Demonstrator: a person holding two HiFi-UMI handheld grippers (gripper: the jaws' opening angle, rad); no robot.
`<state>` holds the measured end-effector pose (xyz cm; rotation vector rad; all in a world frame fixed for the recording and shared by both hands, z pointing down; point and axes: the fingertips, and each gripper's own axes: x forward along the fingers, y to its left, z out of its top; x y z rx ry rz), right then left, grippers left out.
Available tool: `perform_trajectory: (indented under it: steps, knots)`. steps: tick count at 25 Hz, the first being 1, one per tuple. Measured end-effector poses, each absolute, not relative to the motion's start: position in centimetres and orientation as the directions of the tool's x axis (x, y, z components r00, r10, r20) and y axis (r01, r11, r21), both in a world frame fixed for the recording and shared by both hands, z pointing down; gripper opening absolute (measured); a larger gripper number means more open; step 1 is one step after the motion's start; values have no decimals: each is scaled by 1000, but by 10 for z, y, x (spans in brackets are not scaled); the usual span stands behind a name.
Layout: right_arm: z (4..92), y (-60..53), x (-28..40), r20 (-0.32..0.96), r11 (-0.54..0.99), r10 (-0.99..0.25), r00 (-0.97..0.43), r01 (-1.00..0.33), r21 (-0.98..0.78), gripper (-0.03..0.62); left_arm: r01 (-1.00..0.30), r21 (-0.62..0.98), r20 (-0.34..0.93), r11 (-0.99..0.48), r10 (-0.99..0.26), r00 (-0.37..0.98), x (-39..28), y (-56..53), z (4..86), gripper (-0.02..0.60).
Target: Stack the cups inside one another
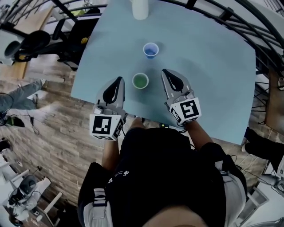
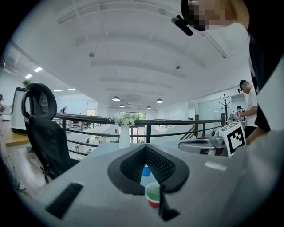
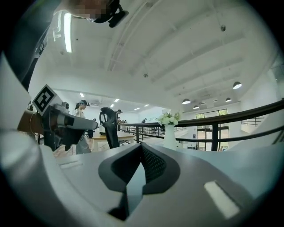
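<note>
A cup (image 1: 140, 80), green inside, stands on the pale blue table (image 1: 213, 66) near its front edge. A blue cup (image 1: 151, 50) stands apart from it, farther back. My left gripper (image 1: 119, 80) is shut and empty, its tip just left of the green cup. My right gripper (image 1: 164, 72) is shut and empty, its tip just right of that cup and slightly beyond it. In the left gripper view the green cup (image 2: 153, 195), red outside, shows low between the jaws' rear edges, with the blue cup (image 2: 145, 170) behind it. Neither cup shows in the right gripper view.
A white vase (image 1: 140, 9) with flowers (image 2: 124, 119) stands at the table's far edge. A black railing (image 1: 230, 17) runs behind the table. An office chair (image 2: 42, 128) stands to the left. People are on the floor at left and right.
</note>
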<state>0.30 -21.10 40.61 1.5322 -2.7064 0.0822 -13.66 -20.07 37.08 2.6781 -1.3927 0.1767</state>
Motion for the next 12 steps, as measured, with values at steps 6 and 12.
perform_trajectory:
  steps: [6, 12]
  knots:
    - [409, -209, 23, 70, 459, -885, -460, -888, -31, 11, -782, 60, 166, -620, -767, 620, -115, -209, 378, -6]
    - [411, -214, 38, 79, 416, -905, -417, -909, -27, 11, -751, 60, 167, -658, -735, 657, -99, -219, 377, -6]
